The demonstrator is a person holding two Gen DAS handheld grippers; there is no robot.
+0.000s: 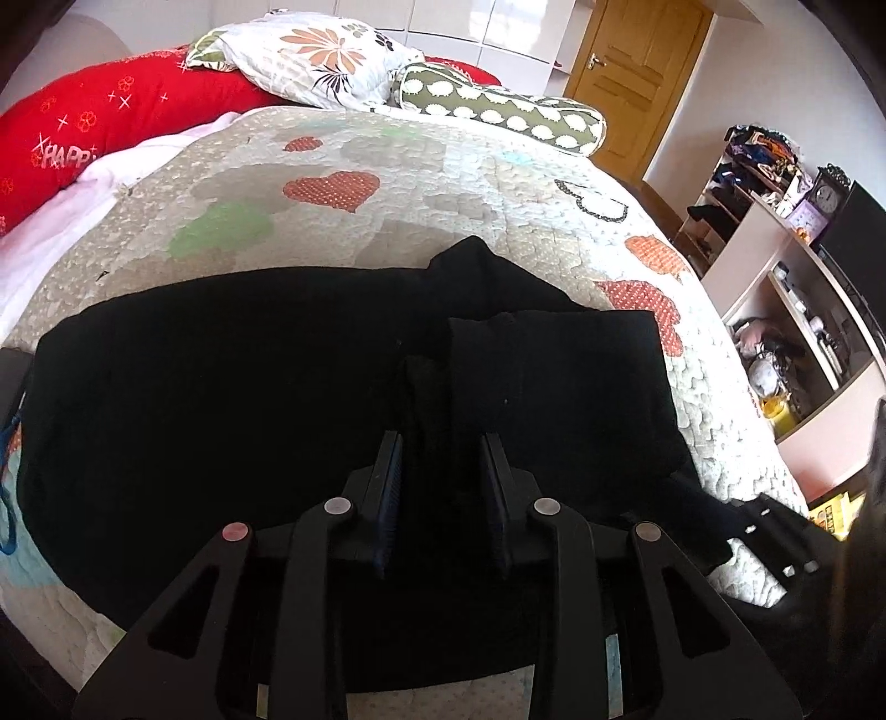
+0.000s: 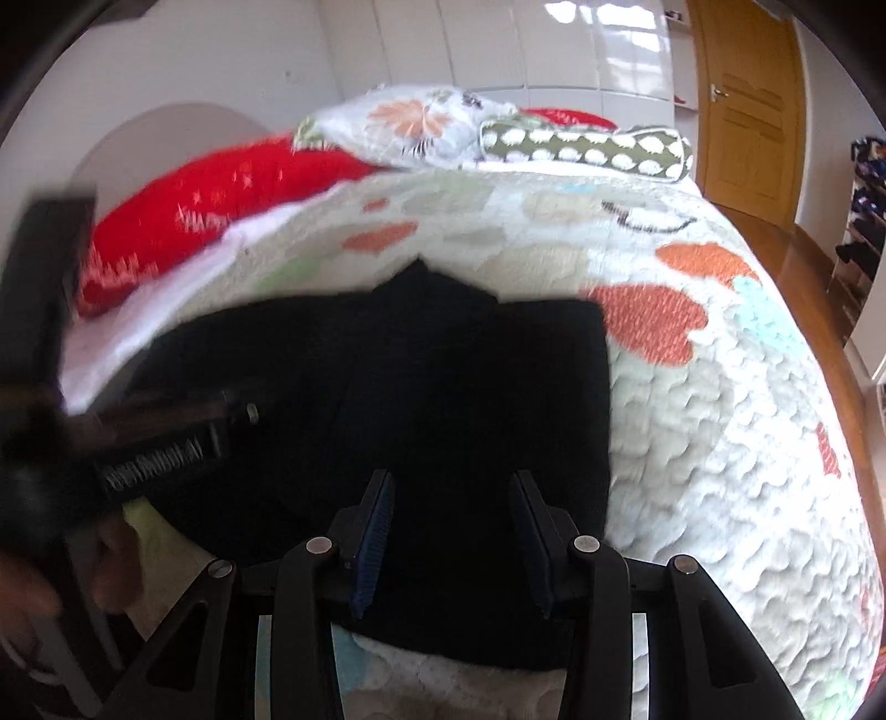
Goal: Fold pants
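Black pants [image 1: 232, 399] lie flat on the quilted bedspread [image 1: 343, 144], with a folded layer on top at their right end [image 1: 559, 376]. My left gripper [image 1: 443, 443] hovers low over the pants near the bed's front edge, jaws open, nothing between them. In the right wrist view the same pants [image 2: 443, 387] lie below my right gripper [image 2: 454, 482], which is open and empty above their right part. The left gripper's body [image 2: 155, 448] shows blurred at the left of that view. The right gripper's body [image 1: 775, 531] shows at the lower right of the left view.
A red pillow [image 1: 99, 127], a floral pillow [image 1: 315, 50] and a green spotted bolster [image 1: 498, 105] lie at the bed's head. Shelves with clutter [image 1: 786, 310] stand right of the bed. A wooden door [image 1: 631, 66] is at the back right.
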